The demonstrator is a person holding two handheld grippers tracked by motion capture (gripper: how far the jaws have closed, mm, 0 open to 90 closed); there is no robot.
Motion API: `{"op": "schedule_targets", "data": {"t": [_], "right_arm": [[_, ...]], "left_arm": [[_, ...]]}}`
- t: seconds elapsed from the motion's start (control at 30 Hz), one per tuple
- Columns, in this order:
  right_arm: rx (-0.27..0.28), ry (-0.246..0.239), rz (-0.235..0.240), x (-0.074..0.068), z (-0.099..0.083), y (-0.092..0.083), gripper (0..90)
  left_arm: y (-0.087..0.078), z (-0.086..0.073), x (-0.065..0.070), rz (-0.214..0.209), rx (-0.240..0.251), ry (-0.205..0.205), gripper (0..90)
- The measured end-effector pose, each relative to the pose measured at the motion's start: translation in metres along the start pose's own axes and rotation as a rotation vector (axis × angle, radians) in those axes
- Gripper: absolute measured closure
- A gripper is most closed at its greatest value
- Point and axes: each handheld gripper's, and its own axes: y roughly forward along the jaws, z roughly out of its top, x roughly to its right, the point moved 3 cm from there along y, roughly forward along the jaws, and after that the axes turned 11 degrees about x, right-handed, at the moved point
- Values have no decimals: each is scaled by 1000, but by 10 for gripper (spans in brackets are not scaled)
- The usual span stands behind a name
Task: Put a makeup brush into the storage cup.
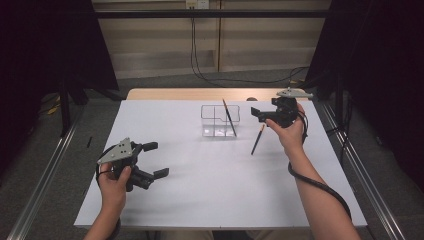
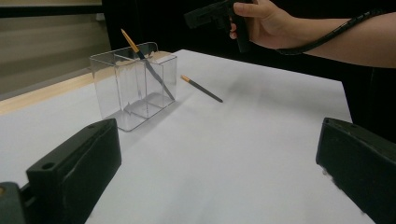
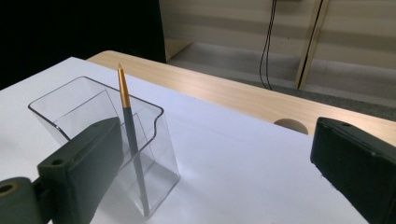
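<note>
No text, label, brand, number or sign can be read anywhere. The clear holder [image 1: 220, 121], the pencils and the white surface [image 1: 200, 180] bear no markings.

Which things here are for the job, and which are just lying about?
For the job:
clear holder
pencil in the holder
pencil on the table
right gripper, open
left gripper, open

Just lying about:
wall cables
wooden table edge

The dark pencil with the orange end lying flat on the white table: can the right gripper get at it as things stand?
Probably yes. The right gripper hangs open just above and beyond the dark pencil with the orange end, which lies clear of the clear plastic holder, with nothing between them.
</note>
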Motion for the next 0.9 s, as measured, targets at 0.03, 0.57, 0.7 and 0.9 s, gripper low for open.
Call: {"op": "schedule_targets", "data": {"t": [0.03,0.57,0.7,0.9], "right_arm": [[-17,3,0,0,0,1,22],[-239,19,-33,0,-7,15,12],[-293,31,-43,1,-11,17,13],[-383,38,-58,1,-13,21,15]], "left_arm": [[0,0,0,2,0,1,0],[1,0,-1,-4,-4,2,0],[1,-1,0,-7,-5,2,0],[2,-1,-1,-10,-5,1,1]]}}
